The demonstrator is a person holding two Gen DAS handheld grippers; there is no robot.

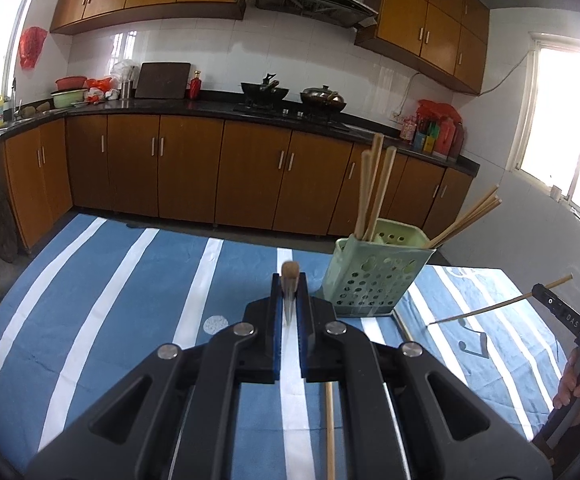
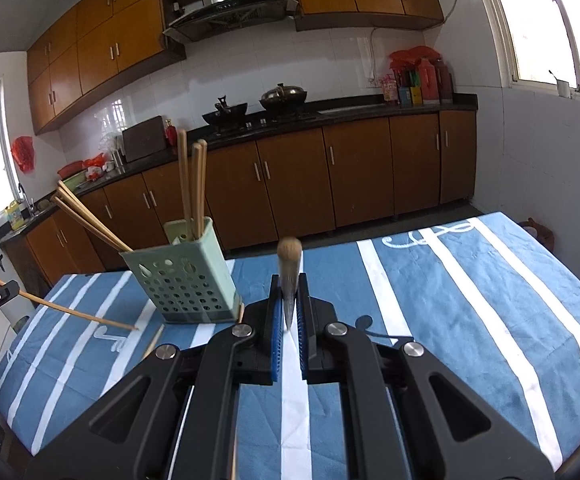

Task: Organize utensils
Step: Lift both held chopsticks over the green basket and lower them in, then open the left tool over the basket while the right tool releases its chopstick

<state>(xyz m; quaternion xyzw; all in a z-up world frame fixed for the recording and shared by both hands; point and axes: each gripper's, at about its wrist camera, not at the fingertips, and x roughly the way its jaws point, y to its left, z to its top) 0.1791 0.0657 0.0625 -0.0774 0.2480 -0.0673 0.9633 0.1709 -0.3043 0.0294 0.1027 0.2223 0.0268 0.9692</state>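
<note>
A pale green perforated holder [image 1: 374, 276] stands on the blue striped tablecloth [image 1: 129, 280] and holds several wooden chopsticks [image 1: 374, 184]. It also shows in the right wrist view [image 2: 185, 276]. My left gripper [image 1: 290, 284] is shut on a chopstick [image 1: 290, 270] that points straight forward, left of the holder. My right gripper [image 2: 289, 280] is shut on a chopstick [image 2: 289, 252] that points forward, right of the holder. Each view shows the other gripper holding its chopstick slanted down, tip close to the cloth [image 1: 502, 304] [image 2: 69, 312]. Loose chopsticks lie on the cloth [image 1: 330, 428] [image 2: 153, 340].
The table's far edge is just behind the holder. Beyond it are brown kitchen cabinets [image 1: 185, 168], a black counter with two woks [image 1: 265, 90] and bright windows. A person's hand [image 1: 578, 388] shows at the right edge of the left wrist view.
</note>
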